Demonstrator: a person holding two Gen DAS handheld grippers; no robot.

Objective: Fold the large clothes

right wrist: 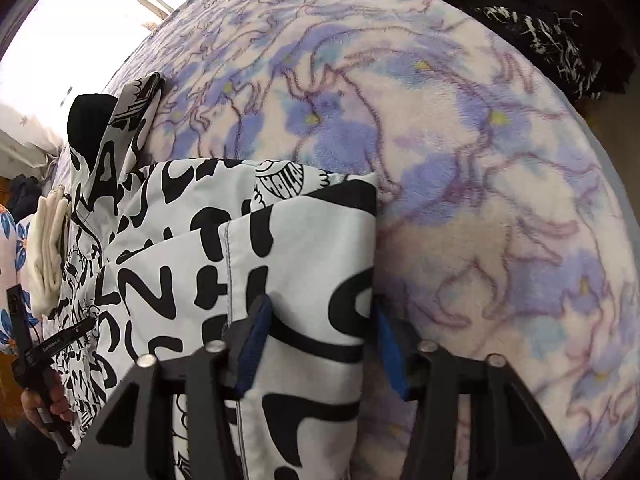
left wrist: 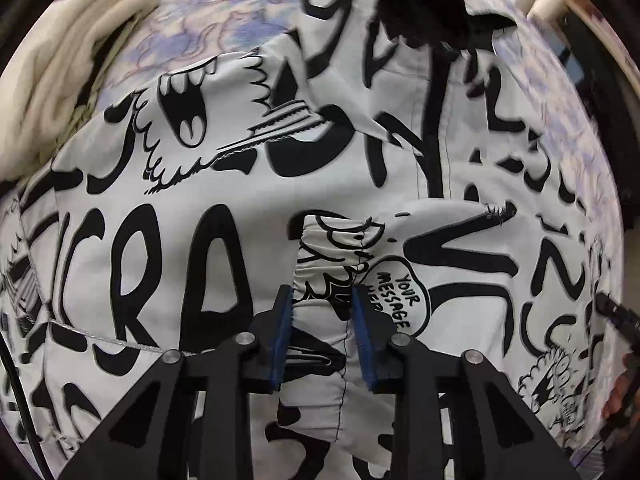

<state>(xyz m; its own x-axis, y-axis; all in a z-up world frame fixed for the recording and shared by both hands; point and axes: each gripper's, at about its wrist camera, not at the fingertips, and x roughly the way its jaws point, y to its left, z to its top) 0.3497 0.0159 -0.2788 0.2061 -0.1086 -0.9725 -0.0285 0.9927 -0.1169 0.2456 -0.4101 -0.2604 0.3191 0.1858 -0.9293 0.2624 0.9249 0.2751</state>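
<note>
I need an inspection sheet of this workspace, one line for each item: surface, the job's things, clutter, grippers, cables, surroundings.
Surface: a fleece blanket with blue and purple flowers, covering the whole work area.
Job's things: one white jacket with black graffiti print, spread on the blanket and partly folded; its black collar lies at the far end.
Clutter: a cream folded cloth beside the jacket.
Grippers: the left gripper is shut on a gathered cuff of the jacket; the right gripper has a folded edge of the jacket between its pads.
Cables: a thin dark cable at the left edge of the left wrist view.
Surroundings: black and white patterned fabric beyond the blanket.
</note>
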